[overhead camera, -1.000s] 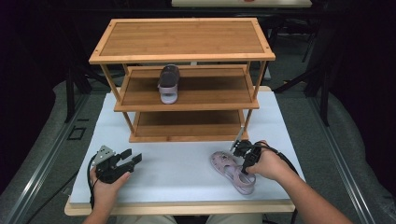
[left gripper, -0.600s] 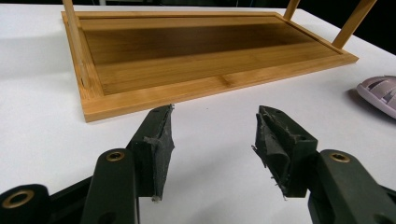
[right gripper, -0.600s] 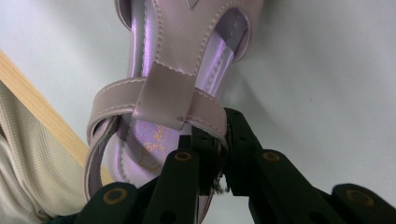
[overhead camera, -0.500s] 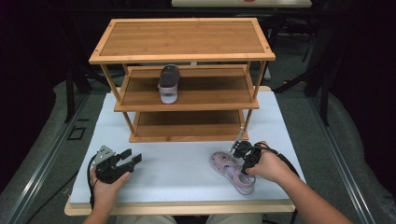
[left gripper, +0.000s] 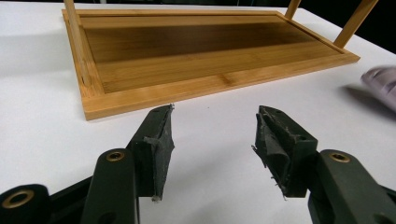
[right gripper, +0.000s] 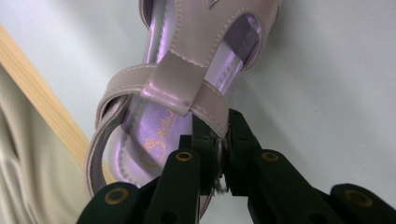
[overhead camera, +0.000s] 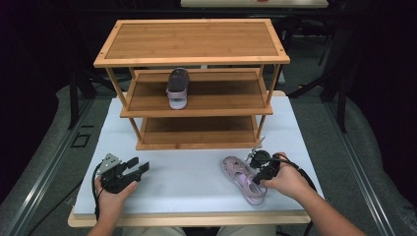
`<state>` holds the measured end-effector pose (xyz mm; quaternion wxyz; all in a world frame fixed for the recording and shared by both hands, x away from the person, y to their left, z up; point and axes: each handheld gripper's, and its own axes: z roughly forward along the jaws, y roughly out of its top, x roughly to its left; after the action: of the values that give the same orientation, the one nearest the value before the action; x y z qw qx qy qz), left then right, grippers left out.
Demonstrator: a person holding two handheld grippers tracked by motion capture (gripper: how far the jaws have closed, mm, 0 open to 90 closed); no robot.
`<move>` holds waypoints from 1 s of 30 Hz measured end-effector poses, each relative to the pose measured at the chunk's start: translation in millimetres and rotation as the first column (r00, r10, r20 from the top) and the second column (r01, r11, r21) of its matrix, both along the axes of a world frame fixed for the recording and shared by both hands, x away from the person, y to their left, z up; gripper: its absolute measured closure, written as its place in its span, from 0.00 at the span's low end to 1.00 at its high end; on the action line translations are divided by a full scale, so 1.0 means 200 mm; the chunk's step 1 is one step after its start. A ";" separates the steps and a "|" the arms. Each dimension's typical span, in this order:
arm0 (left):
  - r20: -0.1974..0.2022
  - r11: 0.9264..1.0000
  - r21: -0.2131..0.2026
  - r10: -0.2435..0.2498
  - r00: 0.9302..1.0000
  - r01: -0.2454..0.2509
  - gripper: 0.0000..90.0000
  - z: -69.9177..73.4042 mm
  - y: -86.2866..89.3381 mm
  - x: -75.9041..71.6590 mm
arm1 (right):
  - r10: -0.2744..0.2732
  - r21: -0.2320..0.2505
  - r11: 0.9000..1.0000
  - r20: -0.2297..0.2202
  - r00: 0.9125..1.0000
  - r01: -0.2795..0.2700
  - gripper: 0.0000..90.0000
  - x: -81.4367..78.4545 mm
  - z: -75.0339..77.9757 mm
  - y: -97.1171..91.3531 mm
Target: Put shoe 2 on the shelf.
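Note:
A pink-purple sandal (overhead camera: 241,179) lies on the white table top at the front right, its heel toward the front edge. My right gripper (overhead camera: 254,172) is shut on the strap at the sandal's right side; in the right gripper view the jaws (right gripper: 219,140) pinch that edge of the sandal (right gripper: 187,74). A second sandal (overhead camera: 177,88) stands on the middle board of the wooden shelf rack (overhead camera: 196,105). My left gripper (overhead camera: 139,166) rests at the front left, open with nothing in it (left gripper: 212,144), and faces the rack's bottom board (left gripper: 210,51).
The three-tier rack fills the back half of the table (overhead camera: 192,196). Its top board (overhead camera: 192,42) and bottom board (overhead camera: 196,130) are bare. The table's wooden front edge (right gripper: 51,112) runs close behind the sandal's heel. The sandal (left gripper: 383,84) shows at the right edge of the left gripper view.

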<state>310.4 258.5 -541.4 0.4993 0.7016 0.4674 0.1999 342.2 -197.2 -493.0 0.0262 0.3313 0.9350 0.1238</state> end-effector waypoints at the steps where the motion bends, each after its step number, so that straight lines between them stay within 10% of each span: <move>1: 0.002 1.000 0.000 0.000 1.000 0.000 0.51 0.00 0.00 0.00 | -0.001 0.043 0.999 0.001 1.000 0.001 0.94 0.00 0.00 -0.01; 5: -0.004 1.000 0.004 -0.002 1.000 0.002 0.51 0.00 0.00 0.01 | -0.018 0.095 0.995 0.094 0.995 0.009 0.94 -0.05 0.05 -0.03; 10: -0.004 1.000 0.006 -0.002 1.000 0.002 0.51 0.00 0.00 0.00 | -0.091 0.248 0.968 0.199 0.976 0.039 0.94 -0.09 0.08 -0.07; 14: -0.002 1.000 0.003 0.005 1.000 -0.005 0.51 -0.01 0.01 0.01 | -0.197 0.440 0.896 0.281 0.939 0.056 0.94 -0.15 0.07 -0.12; 17: -0.007 1.000 0.003 0.010 1.000 -0.010 0.51 -0.01 0.01 0.01 | -0.268 0.526 0.849 0.350 0.898 0.049 0.94 -0.21 0.06 -0.13; 20: -0.009 1.000 0.003 0.007 1.000 -0.007 0.51 -0.02 0.00 0.01 | -0.328 0.559 0.828 0.413 0.850 0.048 0.94 -0.27 0.06 -0.12; 23: -0.011 1.000 0.006 0.005 1.000 -0.005 0.51 -0.02 0.00 0.01 | -0.390 0.629 0.777 0.443 0.808 0.030 0.94 -0.31 0.08 -0.13; 25: -0.014 1.000 0.009 0.004 1.000 -0.004 0.51 -0.02 -0.01 0.01 | -0.442 0.690 0.724 0.448 0.777 0.014 0.94 -0.32 0.10 -0.13; 28: -0.016 1.000 0.012 0.003 1.000 -0.003 0.51 -0.02 -0.01 0.01 | -0.513 0.740 0.672 0.466 0.721 0.000 0.94 -0.34 0.13 -0.12; 30: -0.013 1.000 0.009 0.005 1.000 -0.005 0.51 -0.02 -0.01 0.01 | -0.549 0.756 0.655 0.478 0.686 -0.002 0.94 -0.36 0.14 -0.12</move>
<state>313.0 256.6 -545.8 0.4927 0.7040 0.4715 0.1984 270.2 -220.3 -464.2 0.2532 0.3953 0.6697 0.5754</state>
